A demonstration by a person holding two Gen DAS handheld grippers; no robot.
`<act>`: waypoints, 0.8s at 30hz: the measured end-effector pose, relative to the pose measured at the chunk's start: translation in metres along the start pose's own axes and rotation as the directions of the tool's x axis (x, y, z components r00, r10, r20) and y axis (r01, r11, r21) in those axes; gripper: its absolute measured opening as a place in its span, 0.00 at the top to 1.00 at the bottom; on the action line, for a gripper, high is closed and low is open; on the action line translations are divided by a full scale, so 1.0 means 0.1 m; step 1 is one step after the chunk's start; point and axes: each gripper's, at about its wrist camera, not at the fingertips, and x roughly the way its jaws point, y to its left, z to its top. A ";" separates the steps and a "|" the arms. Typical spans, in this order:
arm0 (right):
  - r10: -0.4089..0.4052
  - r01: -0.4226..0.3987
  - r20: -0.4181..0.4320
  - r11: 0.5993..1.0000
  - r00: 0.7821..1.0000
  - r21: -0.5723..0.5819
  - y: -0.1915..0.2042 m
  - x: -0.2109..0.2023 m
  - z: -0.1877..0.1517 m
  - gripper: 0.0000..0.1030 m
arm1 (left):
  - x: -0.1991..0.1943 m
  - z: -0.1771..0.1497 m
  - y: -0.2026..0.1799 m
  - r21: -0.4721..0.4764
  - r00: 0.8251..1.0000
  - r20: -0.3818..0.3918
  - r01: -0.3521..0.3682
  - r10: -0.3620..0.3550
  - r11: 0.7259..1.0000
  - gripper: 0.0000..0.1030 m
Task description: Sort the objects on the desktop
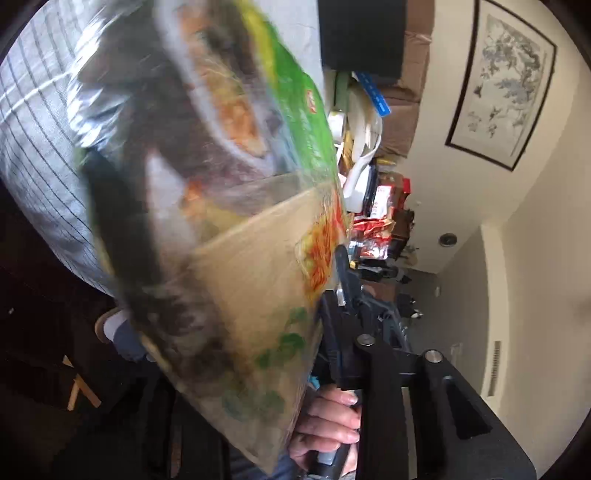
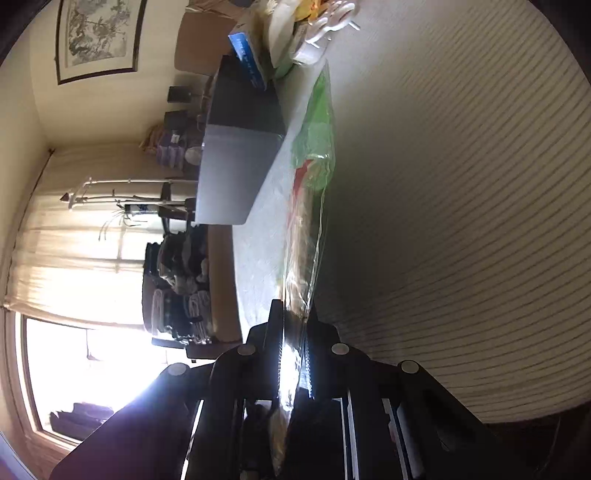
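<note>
Right wrist view, rolled sideways: right gripper [image 2: 295,332] has its jaws clamped tight on the edge of a clear plastic food packet [image 2: 314,155], seen edge-on. Green and red print shows along its length. It stretches away from the jaws, lifted off the striped tablecloth [image 2: 461,221]. Beyond it, a closed grey laptop [image 2: 236,173] lies on the cloth, with a blue box [image 2: 247,61] and white plastic cutlery [image 2: 325,26] in the clutter at the far end. Framed ink painting [image 2: 98,37] hangs on the wall; bright curtained window behind.

Left wrist view, also rolled: same packet [image 1: 207,206] fills the middle, blurred, its face showing a bowl of noodles, a green band and a tan lower panel. The right gripper [image 1: 341,273] pinches the packet's edge, a person's hand [image 1: 328,424] on its handle. Left gripper [image 1: 192,236]: one dark finger [image 1: 122,229] shows through the wrapper, the other hidden or blurred. Jaws are narrow, but whether the pads press the packet I cannot tell. Red snack packets [image 1: 384,206] are heaped on the table's far side.
</note>
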 end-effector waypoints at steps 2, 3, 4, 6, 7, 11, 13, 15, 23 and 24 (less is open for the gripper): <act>-0.016 0.016 -0.010 1.000 1.000 0.007 -0.04 0.00 0.01 0.91 | 0.03 0.01 0.02 -0.018 1.000 -0.011 -0.008 0.008 1.000 0.77; -0.026 0.026 -0.016 1.000 1.000 0.014 -0.06 0.00 0.02 0.87 | 0.04 0.01 0.03 -0.023 1.000 -0.022 0.003 -0.004 1.000 0.82; -0.046 0.046 -0.015 0.999 0.999 0.020 -0.08 -0.01 0.05 0.85 | 0.04 0.02 0.02 -0.026 0.999 -0.035 0.017 -0.018 1.000 0.85; -0.095 0.095 -0.004 0.995 0.995 0.012 -0.16 -0.06 0.11 0.77 | 0.01 0.03 0.00 -0.031 0.998 -0.052 0.025 -0.026 0.999 0.90; -0.109 0.109 0.006 0.994 0.994 0.004 -0.18 -0.09 0.14 0.73 | 0.01 0.04 -0.02 -0.035 0.998 -0.059 0.029 -0.031 0.999 0.91; -0.119 0.119 0.009 0.993 0.993 0.005 -0.22 0.00 0.34 0.58 | -0.03 0.10 -0.01 -0.056 0.996 -0.070 0.042 -0.046 0.998 0.91; -0.113 0.113 -0.003 0.993 0.994 0.026 -0.26 0.09 0.39 0.57 | -0.06 0.12 0.01 -0.060 0.997 -0.065 0.043 -0.047 0.997 0.91; -0.085 0.085 0.005 0.996 0.996 0.035 -0.29 0.15 0.41 0.60 | -0.06 0.15 0.02 -0.060 0.997 -0.060 0.040 -0.044 0.997 0.91; -0.062 0.063 0.011 0.996 0.998 -0.059 -0.14 0.24 0.32 0.87 | -0.23 0.25 0.24 -0.064 0.999 -0.032 0.012 -0.014 0.998 0.84; -0.060 0.061 0.012 0.996 0.998 -0.070 -0.10 0.23 0.30 0.88 | -0.23 0.25 0.23 -0.056 1.000 -0.031 0.004 -0.006 0.998 0.83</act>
